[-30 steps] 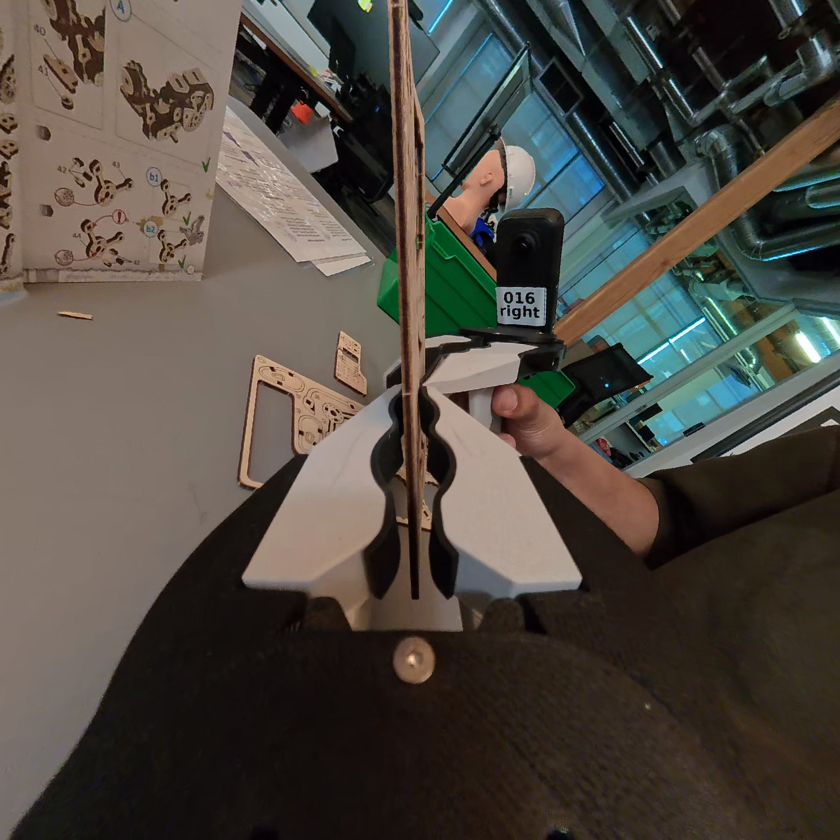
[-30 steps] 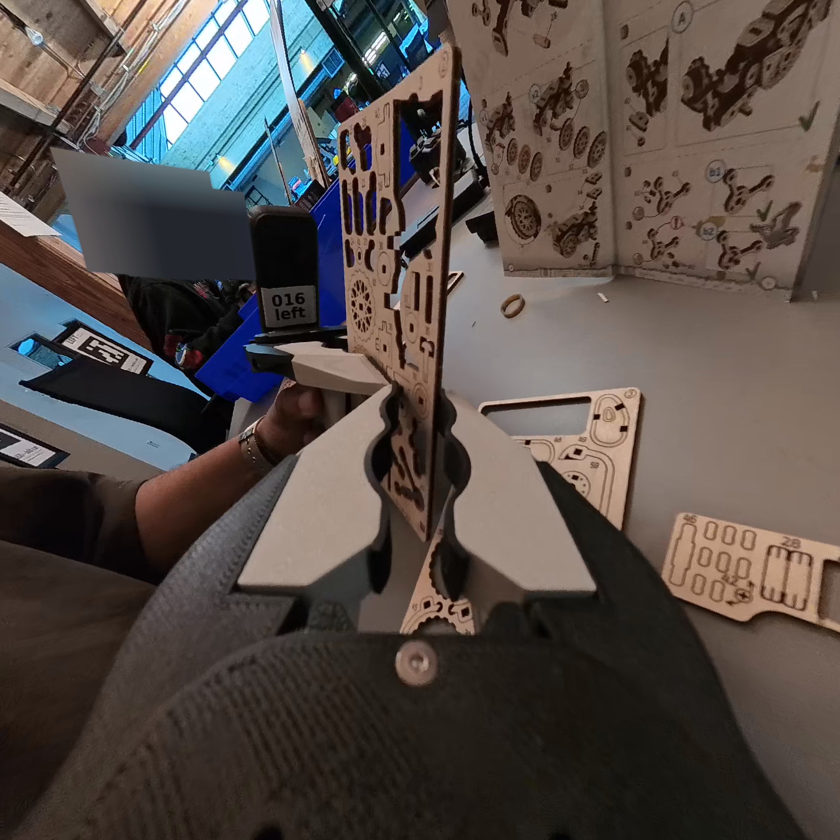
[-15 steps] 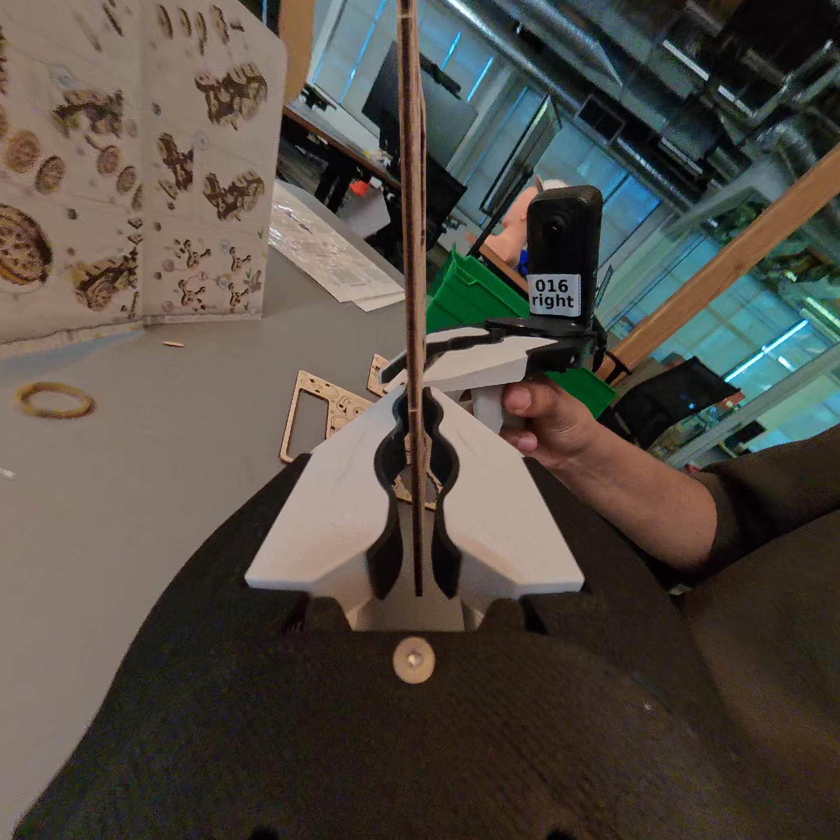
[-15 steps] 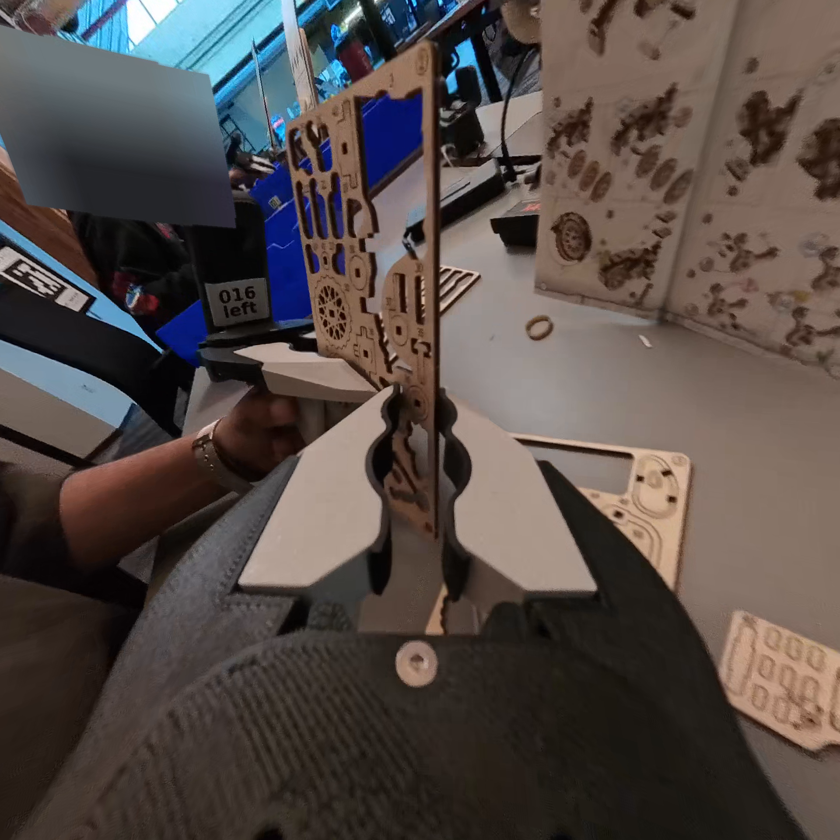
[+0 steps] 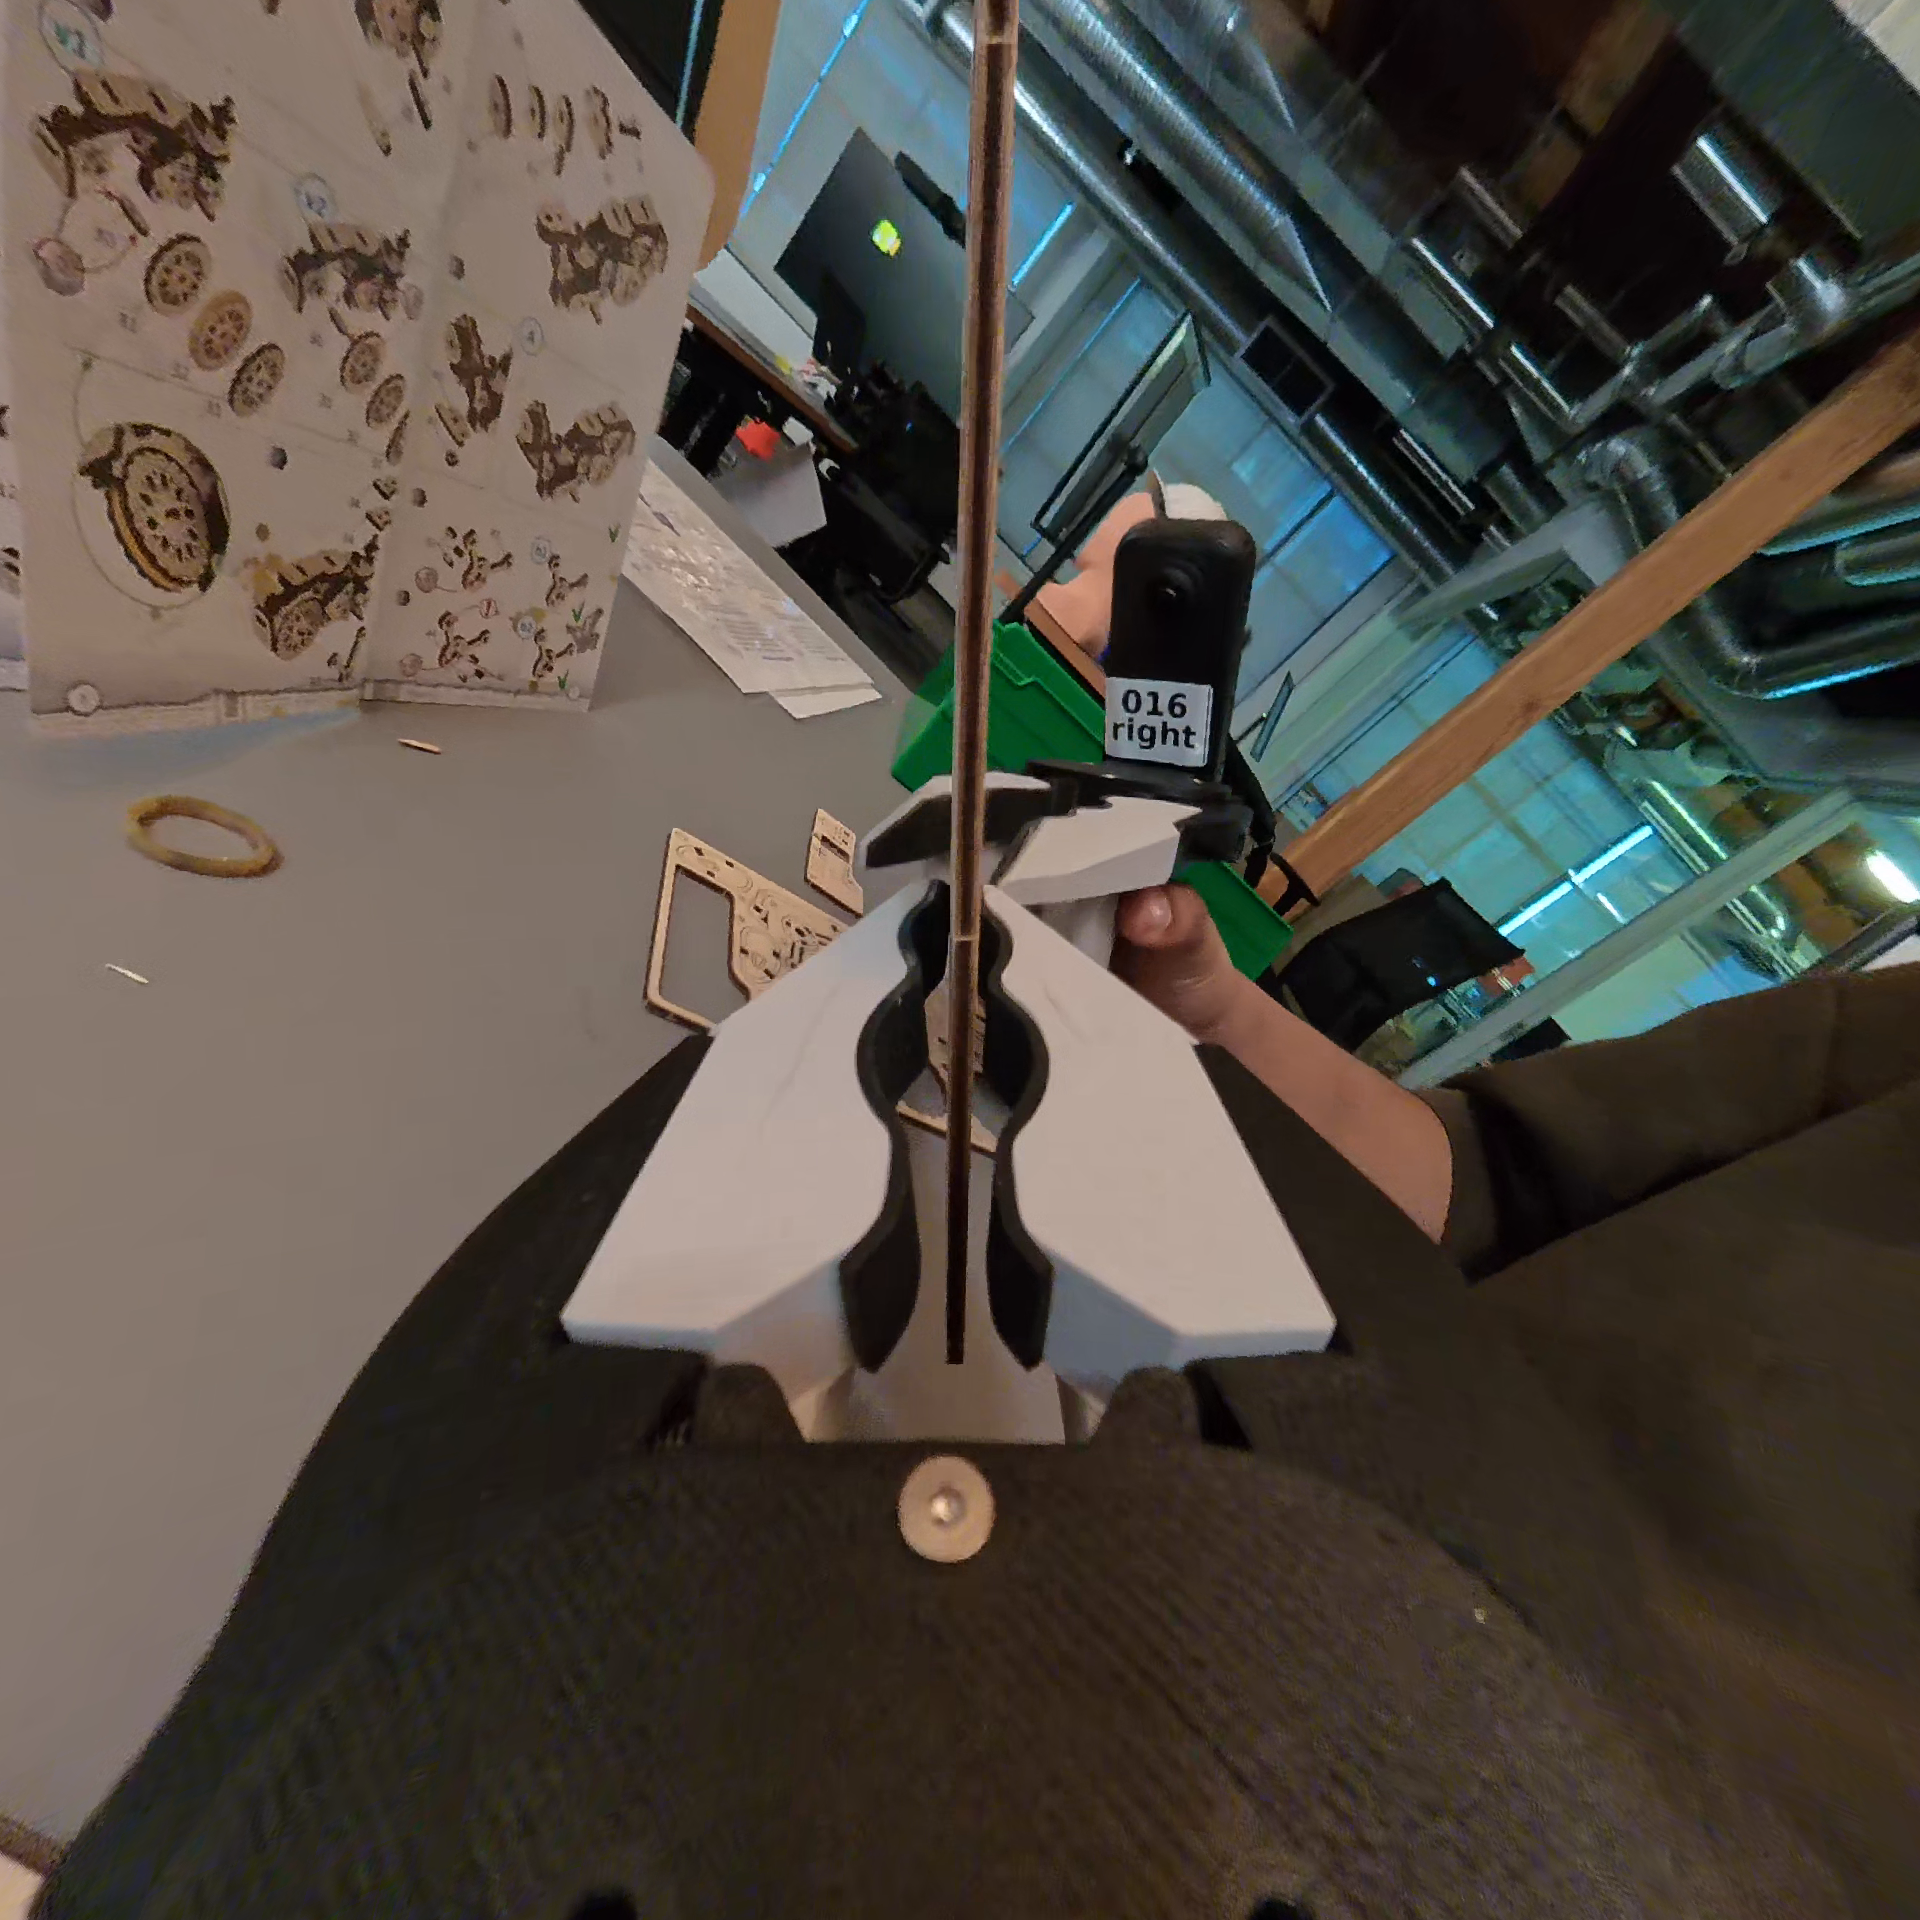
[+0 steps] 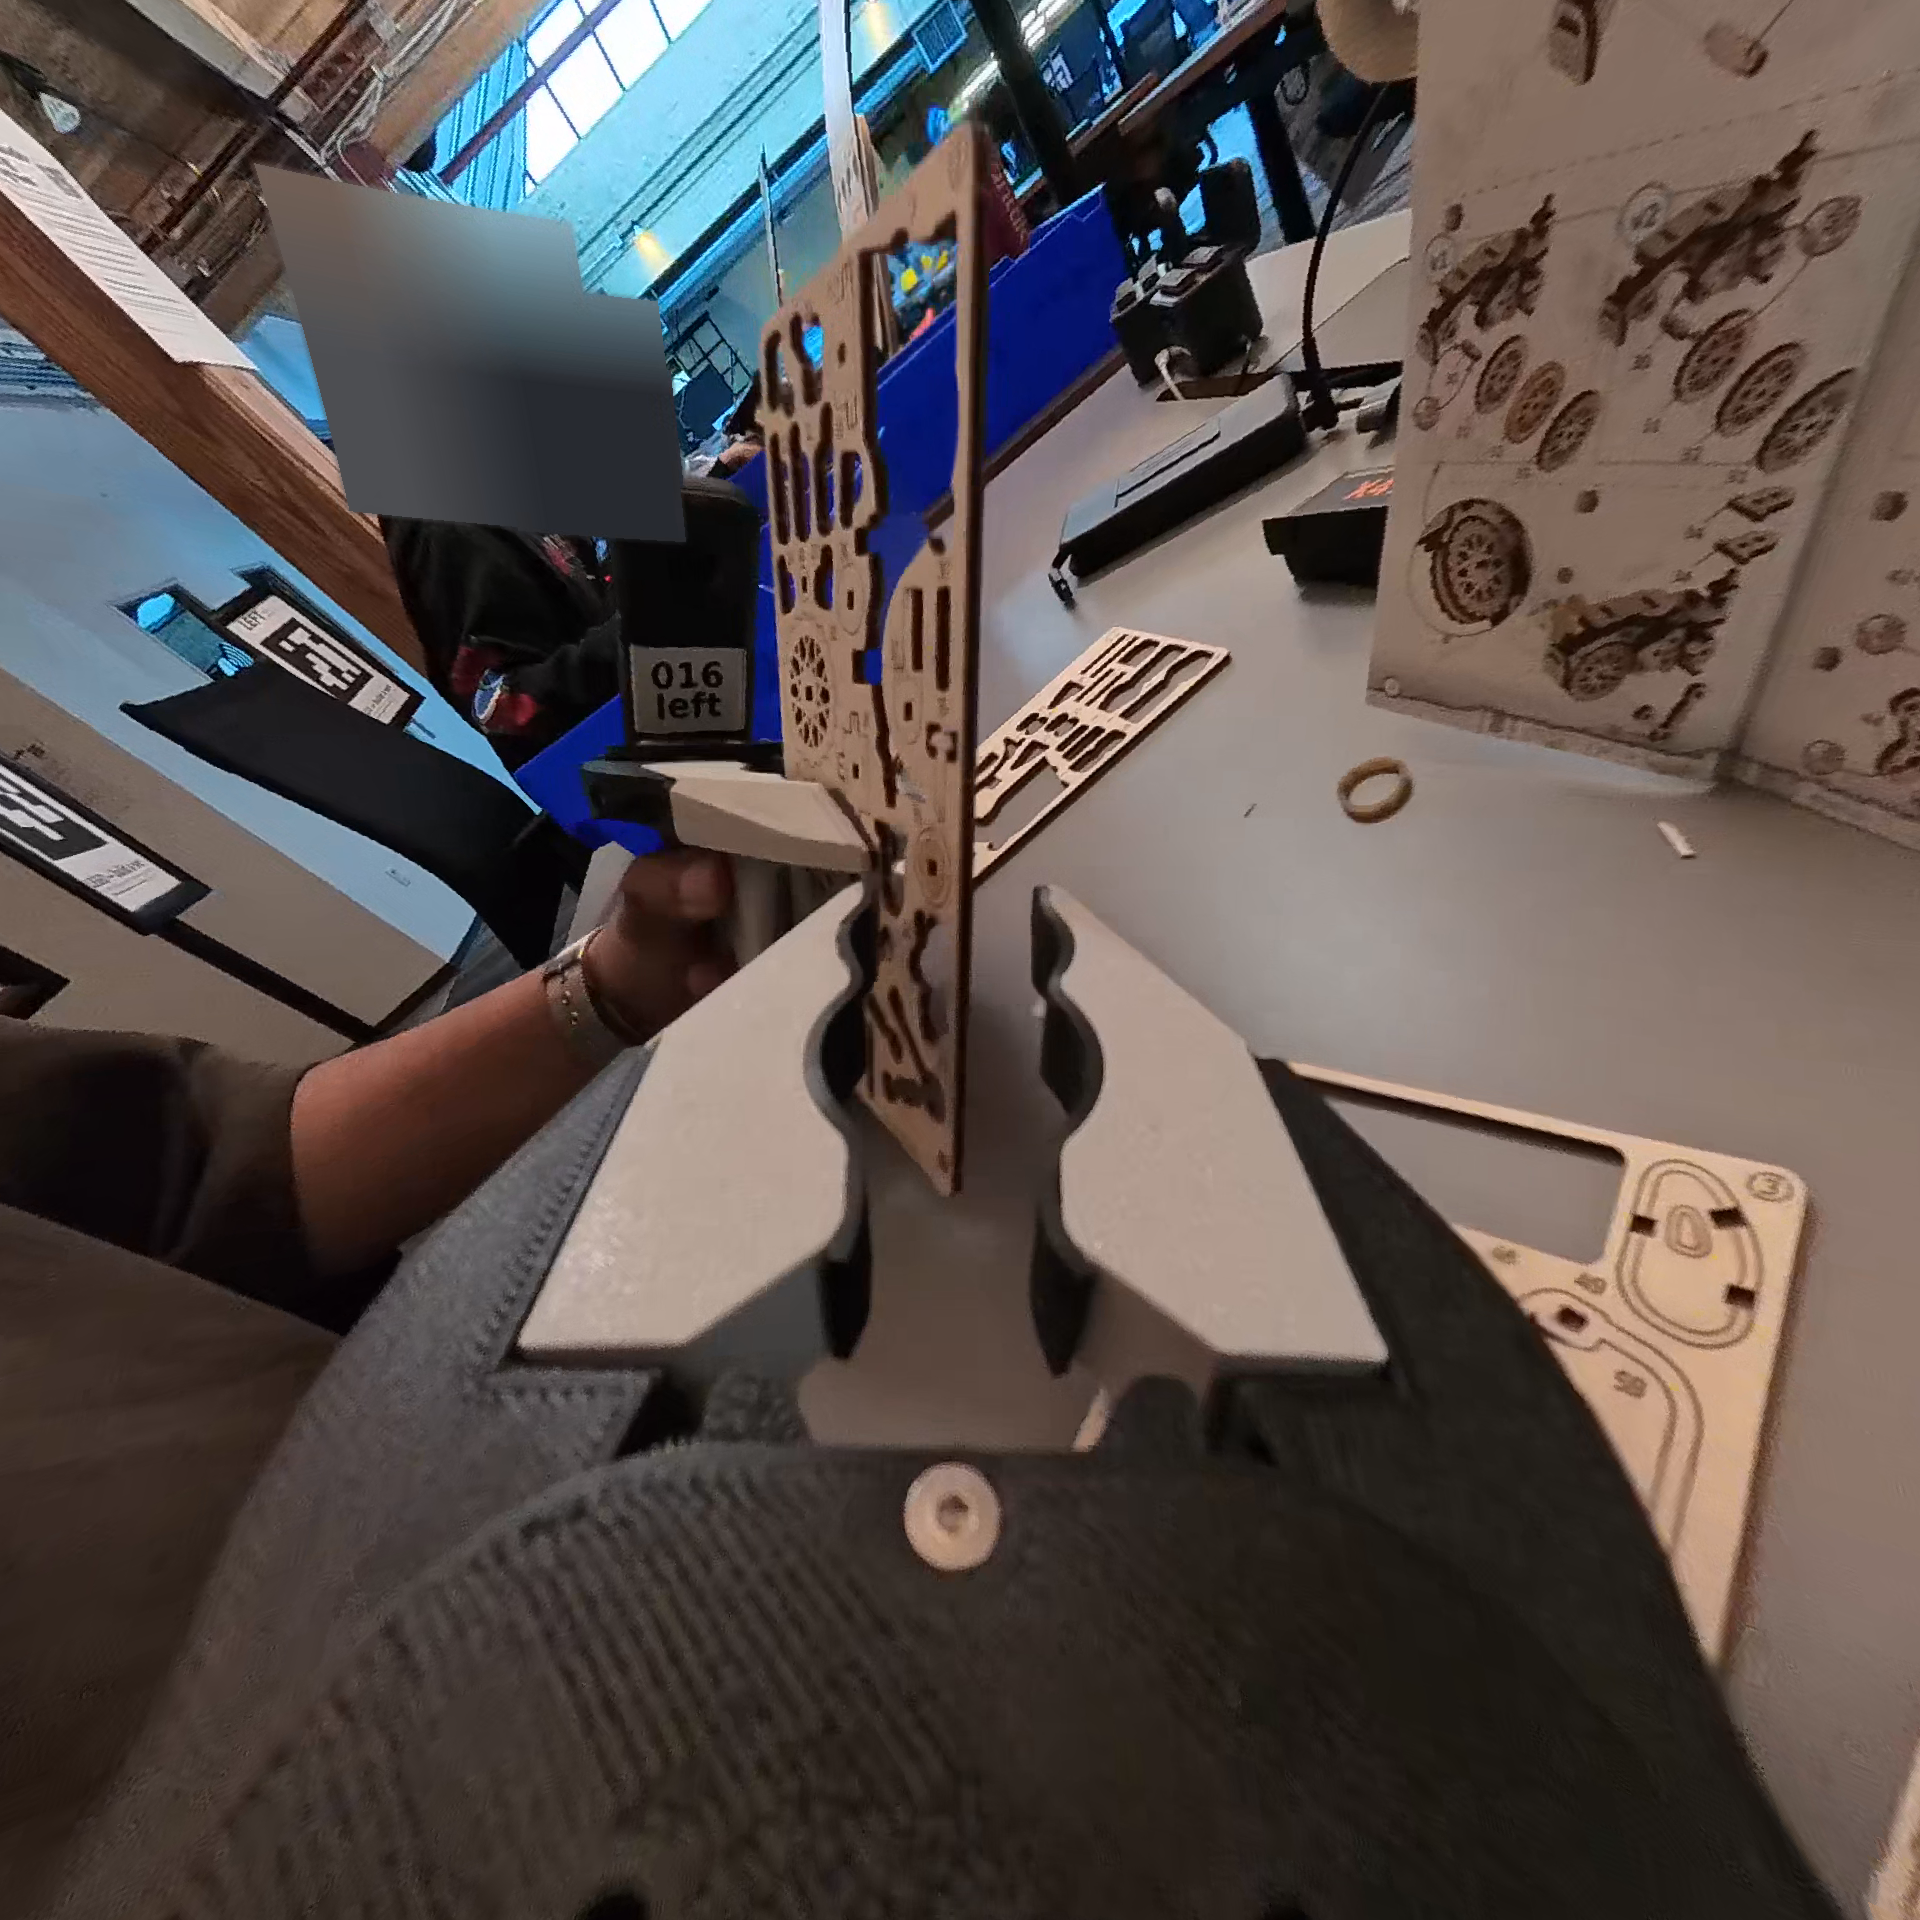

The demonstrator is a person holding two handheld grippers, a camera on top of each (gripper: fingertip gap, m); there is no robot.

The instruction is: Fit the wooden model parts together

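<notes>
Right hand-held gripper (image 6: 951,951) has let go: its jaws were clamped on the wooden parts sheet (image 6: 883,665) half a second ago and now stand apart, with the sheet's lower corner loose in the gap. Both wrist views have also swung, so more of the instruction sheet (image 5: 312,343) and the wooden ring (image 5: 203,834) on the grey worktop (image 5: 364,987) is in frame.

Left hand-held gripper (image 5: 958,940) is clamped on the sheet, seen edge-on as a thin vertical line between its pads. The sheet is upright, off the worktop, carried by the left alone.

Step, as I read it: still part extraction, not fitting. The sheet is mostly punched out, with a gear-like disc and a few small pieces still in the frame. The right has released to re-grip or go for a piece.

Next move needs:
- left keeps the sheet rigid, since thin ply will flex
- right closes on one retained piece, not the frame, and pushes it out square to the sheet
- careful with the thin webs around the cut-outs, which look easy to snap

Other sheets lie flat on the worktop: a numbered frame sheet (image 6: 1621,1278) near the right gripper and a slotted one (image 6: 1101,707) farther back.
</notes>
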